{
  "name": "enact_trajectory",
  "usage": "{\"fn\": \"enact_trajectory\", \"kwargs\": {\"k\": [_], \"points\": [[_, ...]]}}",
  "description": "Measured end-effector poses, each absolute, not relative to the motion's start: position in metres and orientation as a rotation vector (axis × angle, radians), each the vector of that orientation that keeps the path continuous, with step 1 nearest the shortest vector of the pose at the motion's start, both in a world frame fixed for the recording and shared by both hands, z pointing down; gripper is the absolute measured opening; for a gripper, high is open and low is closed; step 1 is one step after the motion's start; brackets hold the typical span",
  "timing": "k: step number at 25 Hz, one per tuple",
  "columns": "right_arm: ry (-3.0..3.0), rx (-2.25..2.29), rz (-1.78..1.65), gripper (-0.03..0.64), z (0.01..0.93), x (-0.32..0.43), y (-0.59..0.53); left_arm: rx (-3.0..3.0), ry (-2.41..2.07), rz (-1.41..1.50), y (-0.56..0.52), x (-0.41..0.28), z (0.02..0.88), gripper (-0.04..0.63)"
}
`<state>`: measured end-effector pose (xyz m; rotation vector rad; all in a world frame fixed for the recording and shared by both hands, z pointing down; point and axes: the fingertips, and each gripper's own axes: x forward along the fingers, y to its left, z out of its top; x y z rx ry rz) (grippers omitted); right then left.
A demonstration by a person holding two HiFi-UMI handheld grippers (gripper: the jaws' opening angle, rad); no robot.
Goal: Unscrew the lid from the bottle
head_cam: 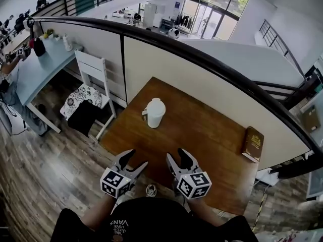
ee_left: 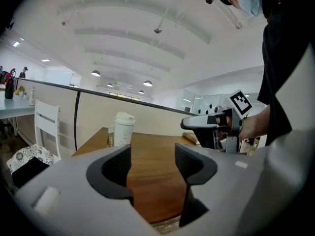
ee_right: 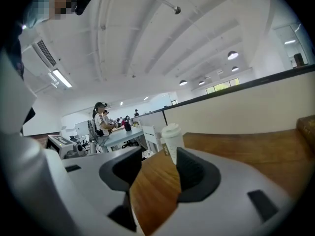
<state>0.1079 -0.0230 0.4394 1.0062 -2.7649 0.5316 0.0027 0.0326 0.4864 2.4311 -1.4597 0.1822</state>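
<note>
A white bottle [head_cam: 154,113] with its white lid on stands upright on the brown wooden table [head_cam: 202,135], toward the far left side. Both grippers hover over the table's near edge, well short of the bottle. My left gripper [head_cam: 135,159] is open with nothing between its jaws; in the left gripper view the bottle [ee_left: 123,129] shows beyond the left jaw of that gripper [ee_left: 152,161]. My right gripper [head_cam: 176,155] is also open and empty. In the right gripper view the bottle [ee_right: 172,139] stands far ahead of that gripper [ee_right: 158,168].
A brown book [head_cam: 252,143] lies at the table's right edge. A white chair [head_cam: 93,79] with dark cloth on it stands left of the table. A cream partition with a black rail [head_cam: 202,59] runs behind the table. A light blue desk [head_cam: 35,69] stands far left.
</note>
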Motion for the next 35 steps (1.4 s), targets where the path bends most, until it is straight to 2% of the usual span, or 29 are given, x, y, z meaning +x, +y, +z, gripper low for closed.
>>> {"fn": "enact_trajectory", "kwargs": {"k": [12,28,35], "points": [[-2.73,1.037,0.587,0.186,0.459,0.103,-0.076,2.428,-1.372,0.195,-0.046,0.007,0.511,0.278],[-2.513,1.486,0.688,0.186,0.48,0.076,-0.083,2.531,-1.069,0.227,-0.138,-0.008,0.554,0.341],[-2.473,1.603,0.713,0.186,0.488,0.066,-0.091,2.559,-1.092,0.23,-0.159,-0.025,0.557,0.354]]}}
